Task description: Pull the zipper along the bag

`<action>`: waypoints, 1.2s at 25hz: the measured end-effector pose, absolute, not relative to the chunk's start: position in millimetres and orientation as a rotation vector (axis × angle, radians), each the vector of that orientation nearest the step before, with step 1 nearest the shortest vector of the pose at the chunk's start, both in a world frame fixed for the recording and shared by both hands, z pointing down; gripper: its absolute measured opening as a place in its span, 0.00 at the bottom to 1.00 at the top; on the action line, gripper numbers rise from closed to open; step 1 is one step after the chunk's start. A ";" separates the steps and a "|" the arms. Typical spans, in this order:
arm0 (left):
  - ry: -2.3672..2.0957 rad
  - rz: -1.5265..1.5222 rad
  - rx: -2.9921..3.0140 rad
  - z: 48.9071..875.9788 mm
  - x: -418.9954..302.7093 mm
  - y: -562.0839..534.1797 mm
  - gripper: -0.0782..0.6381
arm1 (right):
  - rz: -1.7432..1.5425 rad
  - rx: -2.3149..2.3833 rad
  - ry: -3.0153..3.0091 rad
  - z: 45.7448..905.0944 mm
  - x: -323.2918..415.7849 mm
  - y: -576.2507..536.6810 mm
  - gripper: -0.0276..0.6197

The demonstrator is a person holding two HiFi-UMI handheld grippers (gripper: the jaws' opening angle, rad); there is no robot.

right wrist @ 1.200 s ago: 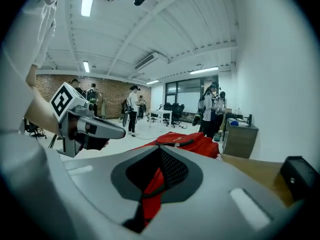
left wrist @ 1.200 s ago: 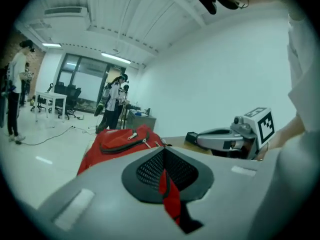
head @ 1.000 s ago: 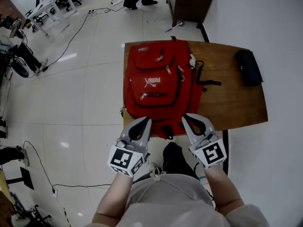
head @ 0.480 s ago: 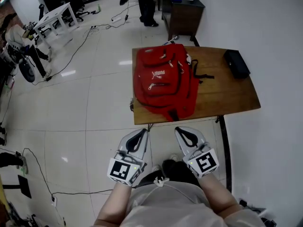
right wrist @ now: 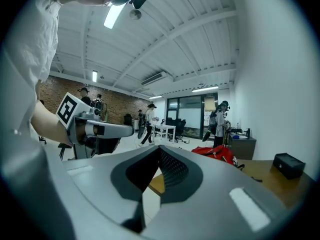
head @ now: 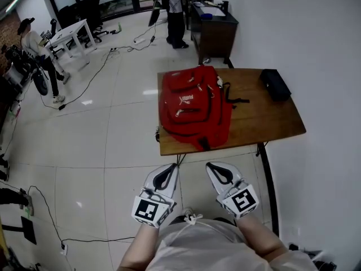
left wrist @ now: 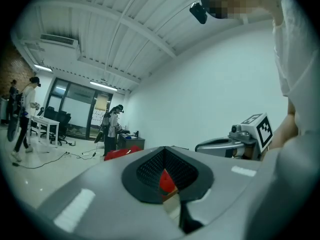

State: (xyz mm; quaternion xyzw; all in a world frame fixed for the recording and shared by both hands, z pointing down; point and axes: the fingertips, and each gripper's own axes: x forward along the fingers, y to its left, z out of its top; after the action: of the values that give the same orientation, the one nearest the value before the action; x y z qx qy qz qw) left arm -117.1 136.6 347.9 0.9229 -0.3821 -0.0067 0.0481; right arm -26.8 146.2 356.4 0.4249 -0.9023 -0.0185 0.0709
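A red backpack [head: 194, 106] lies flat on the wooden table [head: 265, 120], its zippered pockets facing up. Both grippers hang over the floor short of the table's near edge, apart from the bag. My left gripper [head: 171, 167] is shut with nothing in it, and so is my right gripper [head: 210, 166]. In the left gripper view the backpack [left wrist: 124, 153] shows far beyond the closed left gripper [left wrist: 164, 150]. In the right gripper view the backpack [right wrist: 218, 154] lies ahead to the right of the closed right gripper [right wrist: 160, 147].
A black case [head: 274, 84] rests on the table's far right corner. A dark cabinet [head: 212, 24] stands behind the table, with a person [head: 175, 4] beside it. The white wall runs along the right. Cables [head: 84, 49] trail over the floor at left.
The view has backed away from the table. Both grippers, which were at the bag's near edge, now hang over the floor in front of the table, still closed.
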 end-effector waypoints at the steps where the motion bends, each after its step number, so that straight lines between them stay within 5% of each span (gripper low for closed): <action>1: -1.160 -0.021 2.813 348.0 -115.7 138.1 0.12 | -0.073 1.273 -2.716 354.6 -26.4 147.2 0.05; 30: -1.177 -0.033 2.771 359.0 -118.8 134.6 0.12 | -0.097 1.277 -2.681 350.3 -26.9 138.9 0.05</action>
State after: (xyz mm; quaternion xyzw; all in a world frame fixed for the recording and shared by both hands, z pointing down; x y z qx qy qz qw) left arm -118.8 134.6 359.0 0.9184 -0.3901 -0.0110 0.0652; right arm -26.9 138.9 350.3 0.4282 -0.8991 -0.0324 0.0853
